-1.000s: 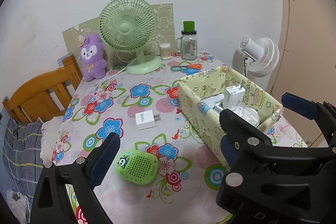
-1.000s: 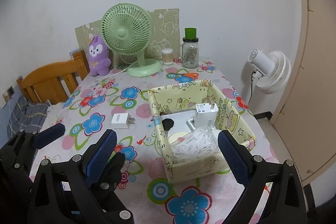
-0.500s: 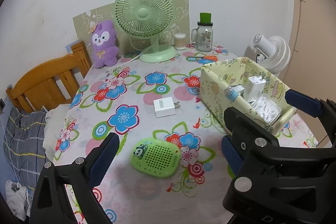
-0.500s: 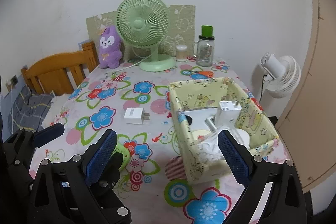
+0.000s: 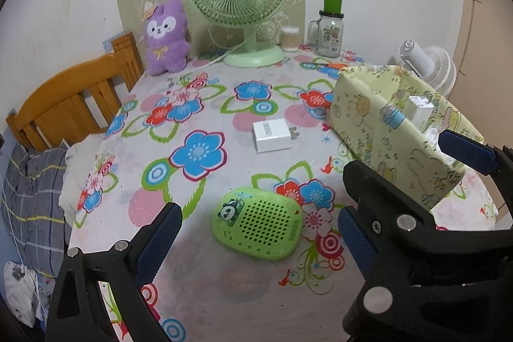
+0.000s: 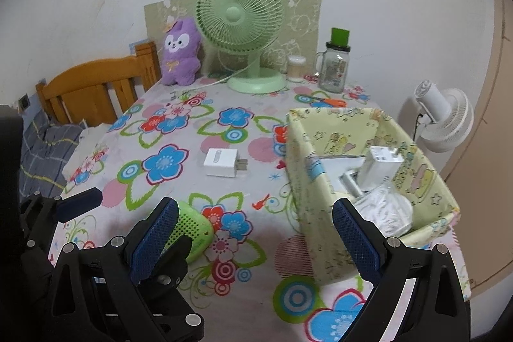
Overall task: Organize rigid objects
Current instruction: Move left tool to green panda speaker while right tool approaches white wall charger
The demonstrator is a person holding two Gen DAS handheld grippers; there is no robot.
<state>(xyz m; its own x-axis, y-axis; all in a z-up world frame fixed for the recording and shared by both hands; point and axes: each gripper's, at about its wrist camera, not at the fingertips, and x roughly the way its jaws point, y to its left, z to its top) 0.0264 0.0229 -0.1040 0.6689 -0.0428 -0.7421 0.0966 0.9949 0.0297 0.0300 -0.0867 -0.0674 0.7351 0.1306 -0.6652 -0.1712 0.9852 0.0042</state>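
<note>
On the floral table (image 5: 205,213), a perforated green speaker (image 5: 258,223) lies between the wide-open, empty left tool (image 5: 259,226).

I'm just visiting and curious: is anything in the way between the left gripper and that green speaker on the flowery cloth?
Nothing visible. The green speaker lies flat on the tablecloth right ahead of the open left gripper, between its fingers' line. The white charger lies farther back, and the yellow box stands off to the right.

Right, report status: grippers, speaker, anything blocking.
Left gripper open, empty. Right gripper open, empty. Green speaker on table between left fingers, ungrasped. Path to yellow box unobstructed.
</note>
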